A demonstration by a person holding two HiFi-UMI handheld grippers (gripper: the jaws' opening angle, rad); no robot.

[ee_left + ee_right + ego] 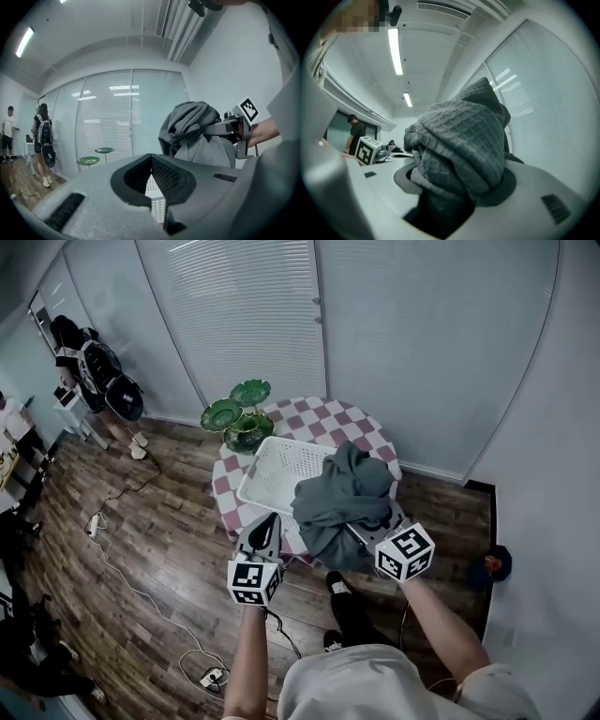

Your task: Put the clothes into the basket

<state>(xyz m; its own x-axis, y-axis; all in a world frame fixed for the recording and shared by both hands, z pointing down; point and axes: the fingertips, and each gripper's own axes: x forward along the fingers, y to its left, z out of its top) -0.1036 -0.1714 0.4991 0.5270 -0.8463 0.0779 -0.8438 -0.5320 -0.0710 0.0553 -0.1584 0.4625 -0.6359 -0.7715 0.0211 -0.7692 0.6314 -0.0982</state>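
shirt [349, 682]: pale, short-sleeved | left hand-held gripper [270, 519], right hand-held gripper [367, 532]: grey | marker cubes [405, 552]: black-white

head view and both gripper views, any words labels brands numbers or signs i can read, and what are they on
No readable text in any view.
Left cube and right cube: black and white square patterns only, no letters or digits.
Grey garment, basket, checked tablecloth: no print shows.
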